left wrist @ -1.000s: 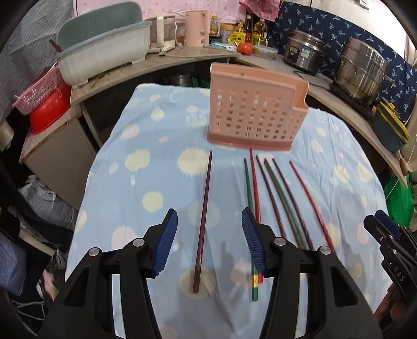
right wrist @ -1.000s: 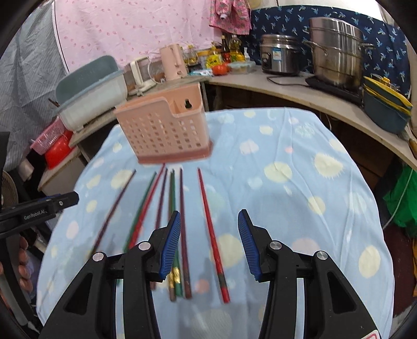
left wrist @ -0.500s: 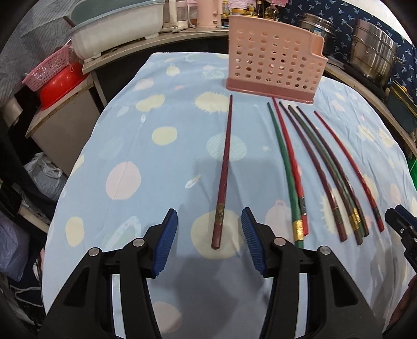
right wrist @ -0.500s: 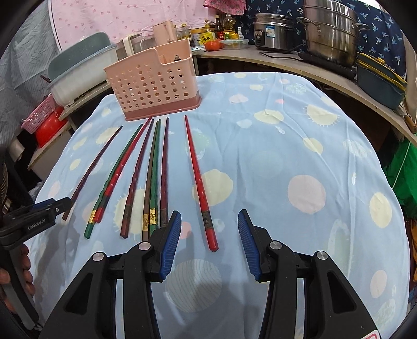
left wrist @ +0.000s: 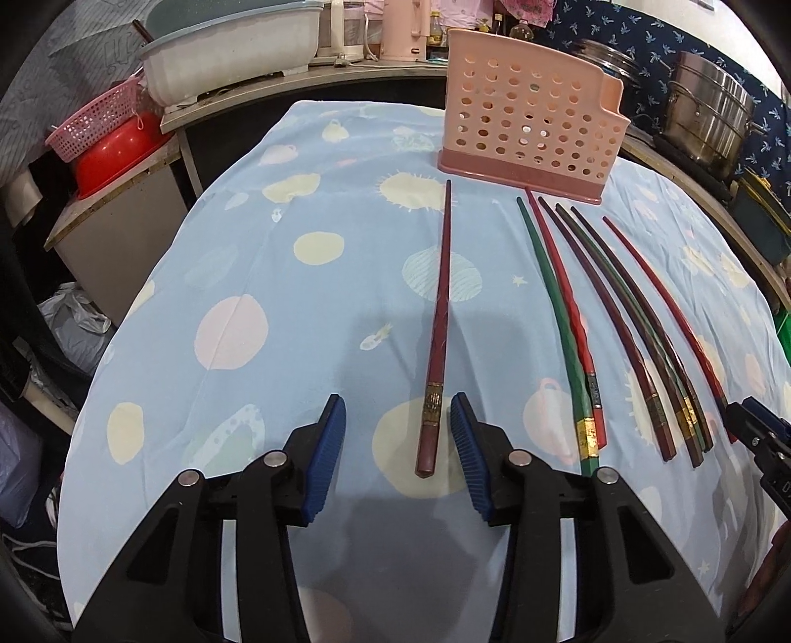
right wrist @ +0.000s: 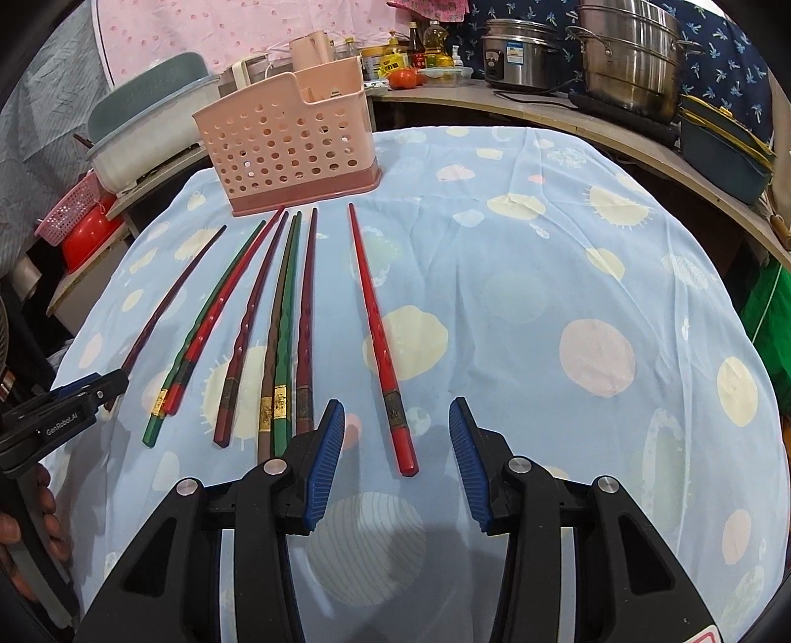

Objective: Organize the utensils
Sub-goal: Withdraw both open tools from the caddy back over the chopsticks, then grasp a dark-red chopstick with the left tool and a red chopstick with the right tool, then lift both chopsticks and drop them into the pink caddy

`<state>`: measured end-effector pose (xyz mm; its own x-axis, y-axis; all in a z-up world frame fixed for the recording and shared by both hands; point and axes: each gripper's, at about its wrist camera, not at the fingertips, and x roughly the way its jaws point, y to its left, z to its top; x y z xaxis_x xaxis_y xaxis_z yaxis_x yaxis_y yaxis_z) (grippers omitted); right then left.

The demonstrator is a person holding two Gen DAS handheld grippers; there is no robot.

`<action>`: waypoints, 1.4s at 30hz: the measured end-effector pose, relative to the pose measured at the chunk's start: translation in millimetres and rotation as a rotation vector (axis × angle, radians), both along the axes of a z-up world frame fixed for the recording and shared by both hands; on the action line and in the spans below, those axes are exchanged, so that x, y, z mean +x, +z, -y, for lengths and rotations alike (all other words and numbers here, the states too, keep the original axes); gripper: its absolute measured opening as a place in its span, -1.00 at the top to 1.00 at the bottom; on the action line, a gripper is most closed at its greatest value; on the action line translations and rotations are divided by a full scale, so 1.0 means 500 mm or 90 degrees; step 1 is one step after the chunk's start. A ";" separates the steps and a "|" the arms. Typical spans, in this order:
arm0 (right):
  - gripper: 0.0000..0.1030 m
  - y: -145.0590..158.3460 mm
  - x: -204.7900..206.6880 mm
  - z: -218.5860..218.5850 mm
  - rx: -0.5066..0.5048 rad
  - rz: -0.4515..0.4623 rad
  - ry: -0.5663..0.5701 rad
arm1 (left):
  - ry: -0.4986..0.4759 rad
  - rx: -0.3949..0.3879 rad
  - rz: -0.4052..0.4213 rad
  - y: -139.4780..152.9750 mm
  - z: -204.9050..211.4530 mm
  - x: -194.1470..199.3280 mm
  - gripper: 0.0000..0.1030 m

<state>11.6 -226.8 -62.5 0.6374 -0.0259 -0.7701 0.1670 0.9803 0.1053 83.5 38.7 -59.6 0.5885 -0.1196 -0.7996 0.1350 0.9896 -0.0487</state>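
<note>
Left tongs [left wrist: 393,445] sat released, jaws just closing in w/ the dark red chopstick [left wrist: 437,321] butt between, not pinched. Right tongs [right wrist: 393,447] also released, straddling the bright red chopstick [right wrist: 378,336]. Other chopsticks [right wrist: 277,336] lay btwn them on the table [right wrist: 544,297], tips toward the pink holder [right wrist: 291,138].

A lived-in home kitchen: a curved counter [right wrist: 568,116] carries a rice cooker [right wrist: 519,52], a steel steamer pot [right wrist: 628,54], oil bottles [right wrist: 435,47] and a kettle [right wrist: 309,49], beside a table [right wrist: 519,297] under a patterned blue cloth.
</note>
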 end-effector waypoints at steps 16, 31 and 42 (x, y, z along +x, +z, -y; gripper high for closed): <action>0.67 -0.013 0.007 -0.001 0.004 -0.012 0.009 | -0.026 0.002 0.007 -0.002 0.012 -0.004 0.82; 0.85 -0.004 -0.028 -0.017 -0.002 -0.006 0.031 | -0.032 -0.043 -0.015 0.007 -0.003 -0.032 0.87; 0.85 0.055 -0.080 -0.023 0.012 0.029 0.040 | -0.031 -0.073 0.006 0.072 -0.024 -0.080 0.87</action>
